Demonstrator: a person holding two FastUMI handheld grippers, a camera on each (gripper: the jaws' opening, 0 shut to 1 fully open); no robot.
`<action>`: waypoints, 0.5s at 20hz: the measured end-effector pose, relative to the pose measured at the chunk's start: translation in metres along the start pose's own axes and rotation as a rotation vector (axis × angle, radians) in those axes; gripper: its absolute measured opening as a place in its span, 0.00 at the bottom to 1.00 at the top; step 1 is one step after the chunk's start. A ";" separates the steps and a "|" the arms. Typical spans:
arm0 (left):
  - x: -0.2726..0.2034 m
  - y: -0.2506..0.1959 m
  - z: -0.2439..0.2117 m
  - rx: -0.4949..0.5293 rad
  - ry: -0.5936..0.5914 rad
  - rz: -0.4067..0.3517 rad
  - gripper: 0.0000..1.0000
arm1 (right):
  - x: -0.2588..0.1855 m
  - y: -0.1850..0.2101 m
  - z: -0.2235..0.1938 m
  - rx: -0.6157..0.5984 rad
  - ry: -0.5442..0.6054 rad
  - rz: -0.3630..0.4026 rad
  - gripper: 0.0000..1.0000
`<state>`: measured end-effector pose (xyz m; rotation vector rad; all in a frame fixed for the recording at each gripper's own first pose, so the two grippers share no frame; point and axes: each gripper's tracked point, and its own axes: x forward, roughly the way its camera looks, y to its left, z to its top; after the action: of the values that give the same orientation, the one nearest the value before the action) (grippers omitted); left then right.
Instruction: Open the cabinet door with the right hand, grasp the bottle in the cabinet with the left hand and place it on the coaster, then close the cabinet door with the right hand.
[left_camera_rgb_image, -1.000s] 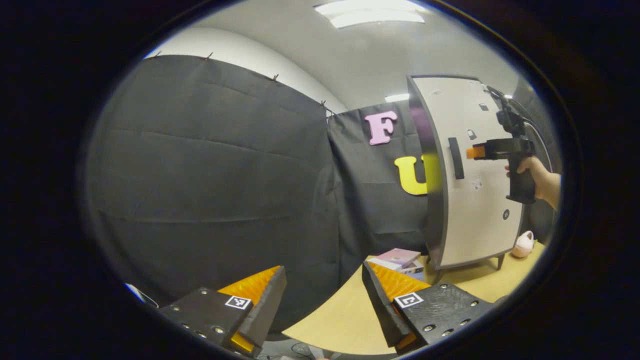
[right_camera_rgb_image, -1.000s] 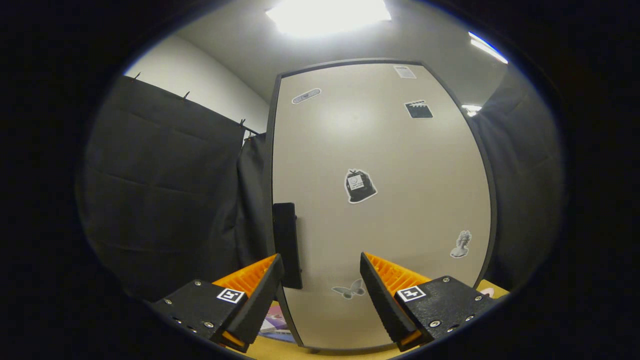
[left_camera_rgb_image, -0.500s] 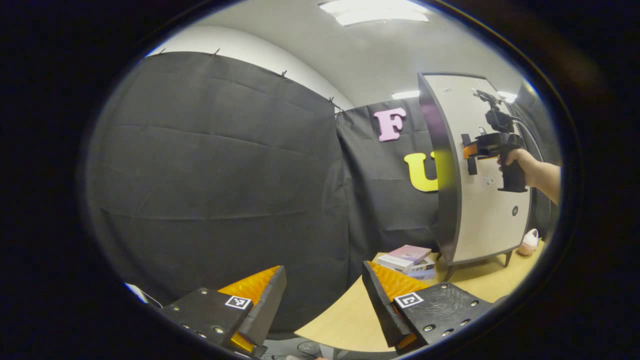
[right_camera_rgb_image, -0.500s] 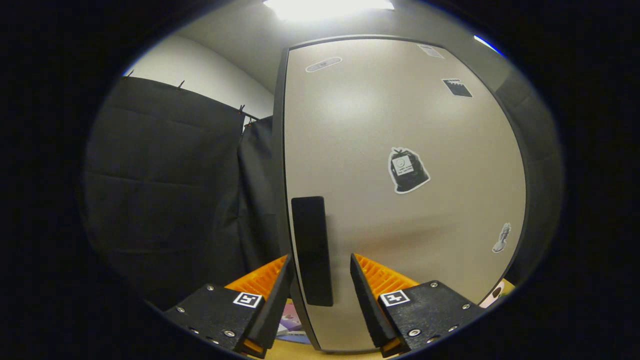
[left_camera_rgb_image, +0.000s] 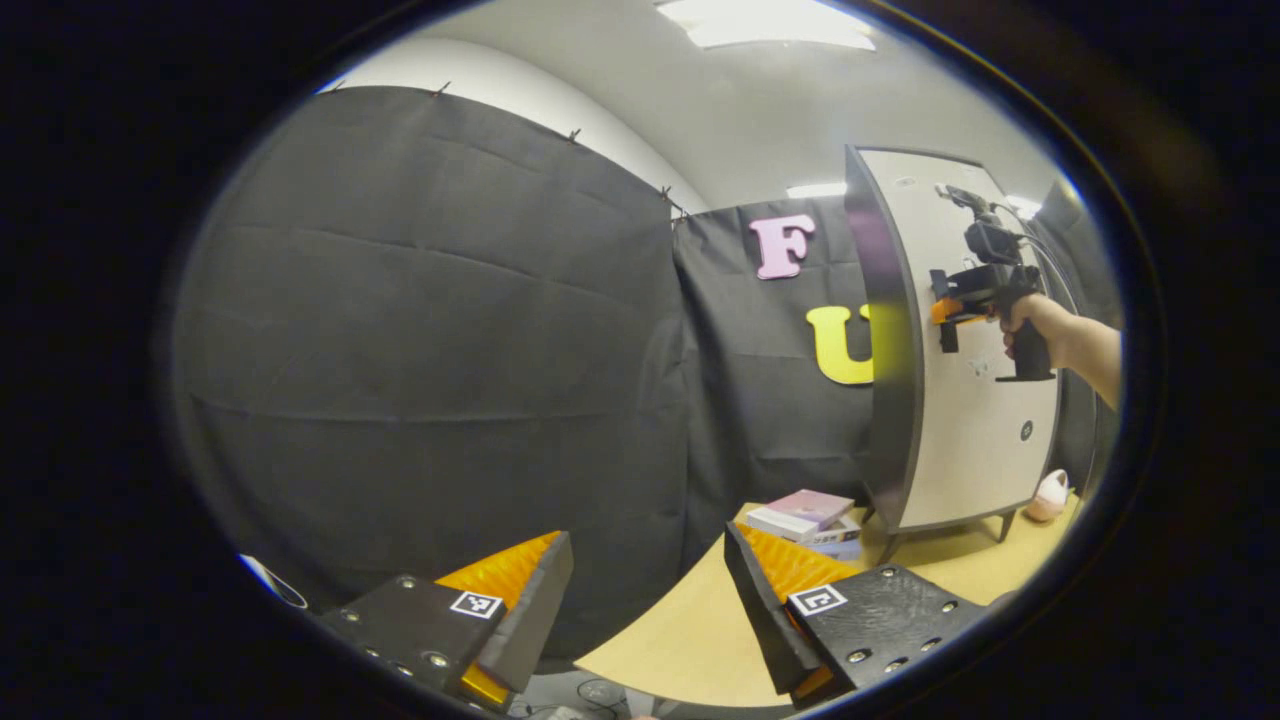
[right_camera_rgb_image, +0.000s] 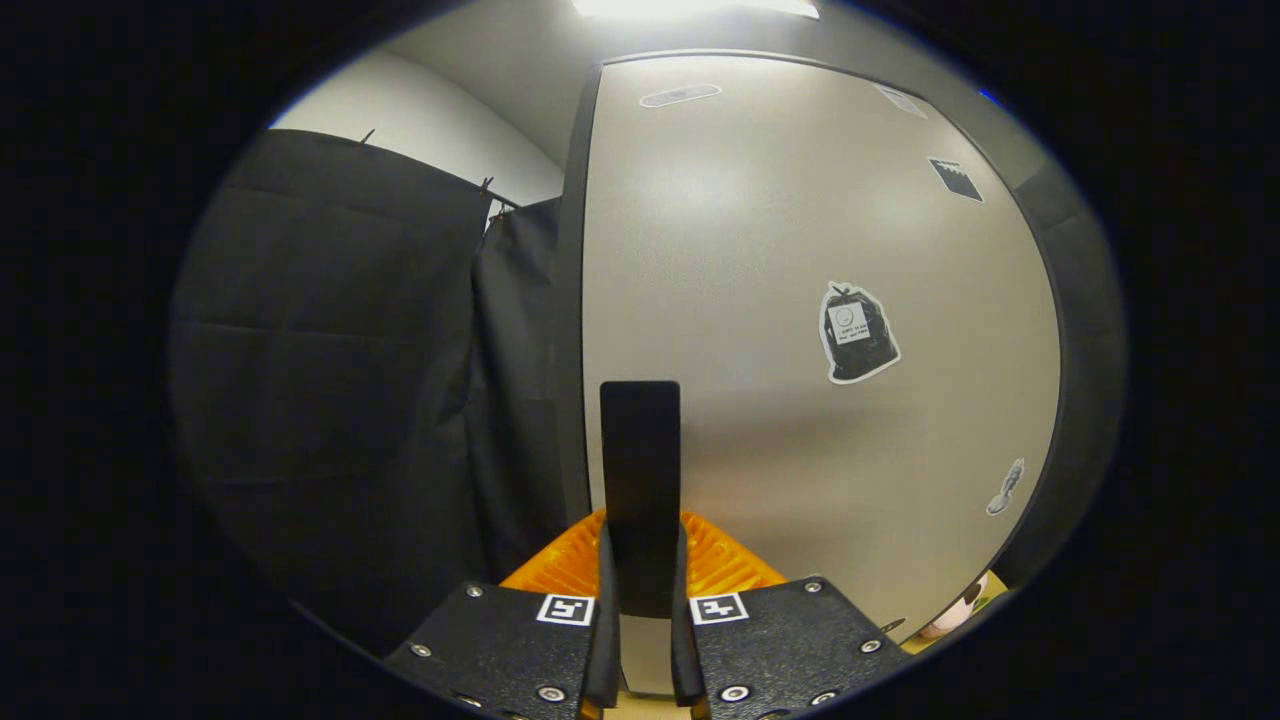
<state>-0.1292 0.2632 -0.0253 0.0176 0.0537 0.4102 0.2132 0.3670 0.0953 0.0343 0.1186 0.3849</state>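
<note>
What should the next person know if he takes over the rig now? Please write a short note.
Right gripper: shut on the cabinet door handle; the left gripper view shows a hand holding it there.
Left gripper: open, empty, hovering over the near edge of the wooden table.
Cabinet door: closed or almost closed; the bottle and the coaster cannot be seen.
Beside the cabinet: a stack of books and a small pink thing.
Done: handle grasped.
Left: pull the door open, take out the bottle with the left gripper, set it on the coaster, close the door.
</note>
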 end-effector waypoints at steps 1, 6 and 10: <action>0.005 -0.005 0.000 -0.003 -0.002 -0.011 0.92 | -0.001 0.001 0.000 0.004 0.006 0.013 0.20; 0.015 -0.034 0.002 0.003 -0.008 -0.075 0.88 | -0.021 0.006 0.004 0.016 0.013 0.078 0.20; 0.011 -0.062 0.013 0.011 -0.022 -0.124 0.92 | -0.040 0.008 0.006 0.020 0.016 0.131 0.20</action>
<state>-0.0934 0.2108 -0.0143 0.0296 0.0356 0.2857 0.1742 0.3598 0.1060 0.0588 0.1359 0.5153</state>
